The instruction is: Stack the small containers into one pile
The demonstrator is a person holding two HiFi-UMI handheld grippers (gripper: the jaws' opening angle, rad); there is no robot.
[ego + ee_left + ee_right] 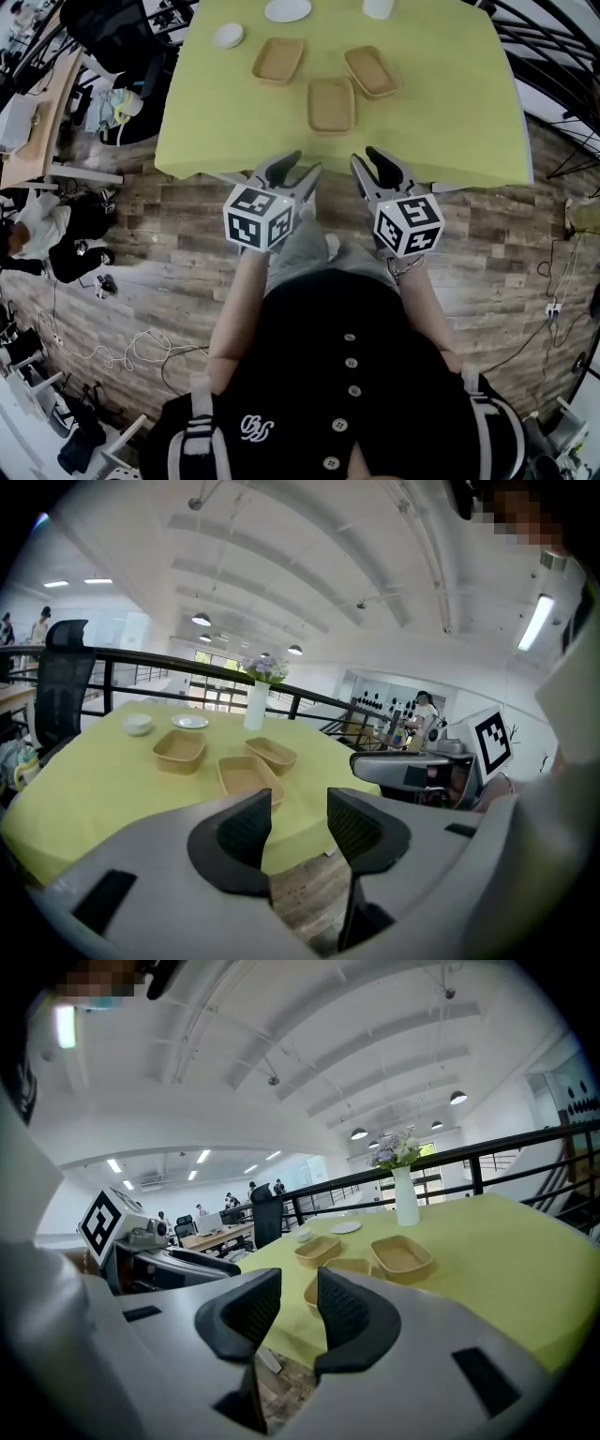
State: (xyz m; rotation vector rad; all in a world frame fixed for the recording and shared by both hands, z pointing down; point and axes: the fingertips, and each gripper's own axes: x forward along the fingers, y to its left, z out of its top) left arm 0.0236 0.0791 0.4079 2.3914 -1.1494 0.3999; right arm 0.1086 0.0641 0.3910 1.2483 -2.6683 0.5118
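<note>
Head view: I have my left gripper [307,164] and right gripper [364,157] just short of the tabletop [450,112] edge, with three small containers [331,104] lying unstacked ahead of them. Left gripper view: jaws apart, nothing between them. Right gripper view: jaws slightly apart, empty.

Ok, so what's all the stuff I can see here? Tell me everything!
table: one, yellow-green cloth, in front of the person
small containers: three, tan, empty, side by side mid-table, unstacked
bowl: one, white, far left of the table
plate: one, white, far edge
vase: one, white, with flowers, far edge
office chair: one, black, left of the table
floor: one, brown wood, below
left hand-held gripper: one, grey, open, empty
right hand-held gripper: one, grey, open, empty
</note>
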